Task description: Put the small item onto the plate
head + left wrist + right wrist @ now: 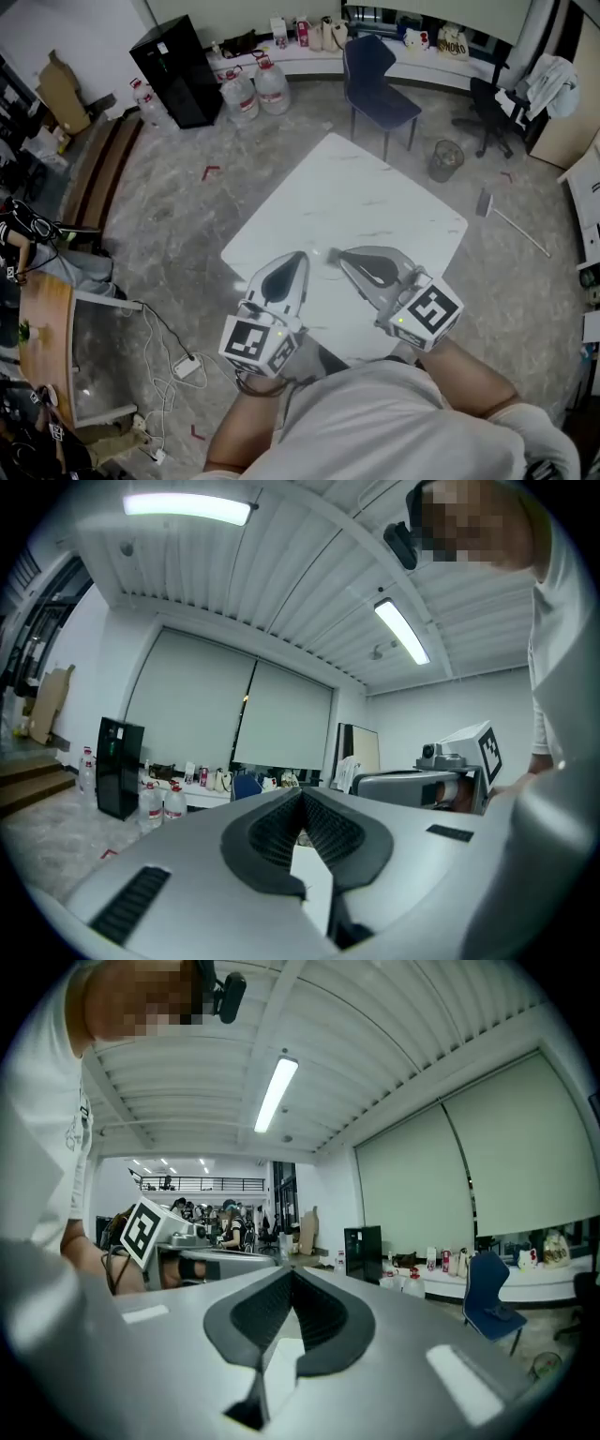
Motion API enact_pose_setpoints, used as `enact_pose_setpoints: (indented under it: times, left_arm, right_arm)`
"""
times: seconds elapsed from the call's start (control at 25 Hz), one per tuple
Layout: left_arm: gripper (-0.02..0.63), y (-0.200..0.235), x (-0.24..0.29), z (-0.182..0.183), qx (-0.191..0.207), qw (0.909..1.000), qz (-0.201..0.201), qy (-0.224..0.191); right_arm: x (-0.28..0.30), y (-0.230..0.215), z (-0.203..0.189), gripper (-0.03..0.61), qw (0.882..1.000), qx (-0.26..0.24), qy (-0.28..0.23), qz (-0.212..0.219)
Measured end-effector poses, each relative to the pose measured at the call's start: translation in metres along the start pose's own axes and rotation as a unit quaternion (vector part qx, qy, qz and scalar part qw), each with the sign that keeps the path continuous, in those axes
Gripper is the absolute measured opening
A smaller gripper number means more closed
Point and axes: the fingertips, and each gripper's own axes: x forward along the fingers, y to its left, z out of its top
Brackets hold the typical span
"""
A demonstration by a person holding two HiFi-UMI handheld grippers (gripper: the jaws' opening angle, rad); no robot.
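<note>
Checking the head view, first inspector speaking: we record the left gripper point(298, 255) and the right gripper point(343, 256) held side by side over the near part of a white table point(375, 202). Their tips point away from the person, close together but apart. Only this view shows the table top. What do the gripper views add?

Second inspector: We note that both look out level across the room, over the table rather than down onto it. In the left gripper view the left gripper point(302, 795) has its ribbed pads point(272, 832) meeting at the tip with nothing between them. To its right we see the other gripper's marker cube point(487, 752). In the right gripper view the right gripper point(291, 1275) is closed in the same way and empty. The left one's cube point(142, 1229) shows to its left.

First inspector: And the thing to be moved?

Second inspector: We find only a small pale speck point(332, 253) on the table, just ahead of the right gripper's tips and between the two grippers. It is too small for us to report shape or colour, and we cannot tell whether it is the item. Neither gripper view shows it. Well beyond both grippers, past the table's far corner, a blue chair point(375, 89) and a bin point(446, 159) stand on the floor.
</note>
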Motion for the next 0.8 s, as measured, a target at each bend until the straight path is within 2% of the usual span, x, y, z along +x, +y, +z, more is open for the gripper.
enact_pose_setpoints:
  times: [0.2,0.36,0.8]
  left_arm:
    - [0.006,-0.019,-0.009,0.049,0.019,0.9991,-0.031,-0.021]
    - [0.006,-0.024,-0.014,0.072,0.031,0.998,-0.04,-0.037]
    - [0.006,-0.031,-0.039,0.08,0.043,0.9975,-0.032,-0.045]
  right_arm:
    - [-0.014,0.013,0.051,0.002,0.999,-0.015,-0.035,-0.032]
    - [-0.019,0.018,0.078,0.002,0.996,-0.031,-0.063,-0.062]
    - [-0.025,0.043,0.095,0.002,0.994,-0.037,-0.079,-0.063]
